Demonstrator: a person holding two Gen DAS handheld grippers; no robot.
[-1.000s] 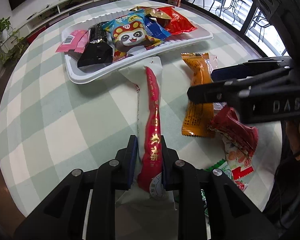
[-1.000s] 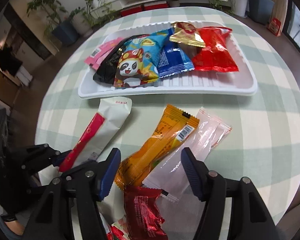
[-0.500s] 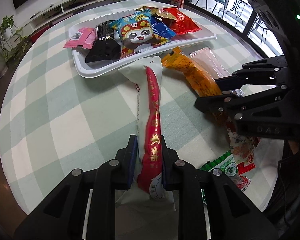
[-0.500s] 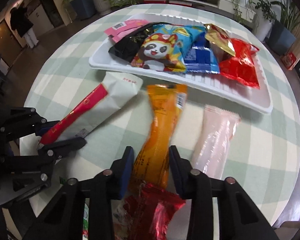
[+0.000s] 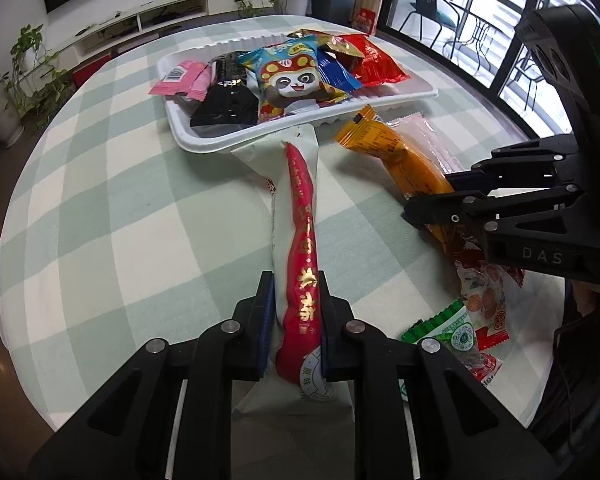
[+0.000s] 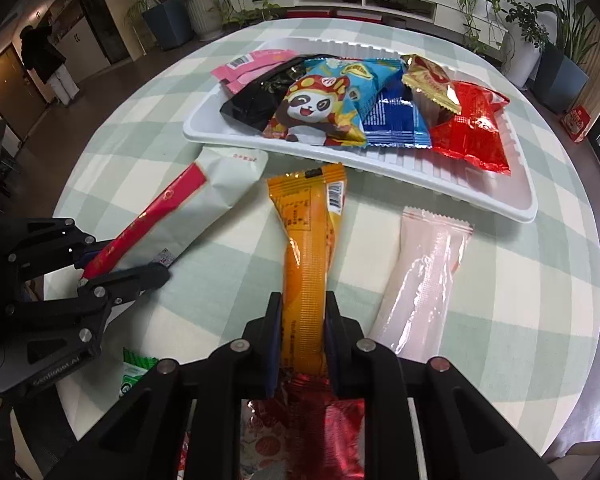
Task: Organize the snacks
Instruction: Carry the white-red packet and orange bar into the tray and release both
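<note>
Long white packet with a red stripe [image 5: 300,240], crinkled foil, lies on the table [image 5: 120,200], far end touching the ribbed white tray [image 5: 204,144]; left hand-held gripper [image 5: 294,312] is clamped on its near end. Right hand-held gripper [image 6: 302,320] pinches a glossy orange stick packet [image 6: 306,248]. Only the right view shows the translucent pink packet [image 6: 424,276] whole.

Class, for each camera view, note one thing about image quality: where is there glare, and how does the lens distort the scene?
Left wrist view: fisheye bends the round table edge, corners vignette black, and the windows at upper right look bright. Right wrist view: ceiling light glares off the clear pink packet and the red packet in the tray; the rim curves.
</note>
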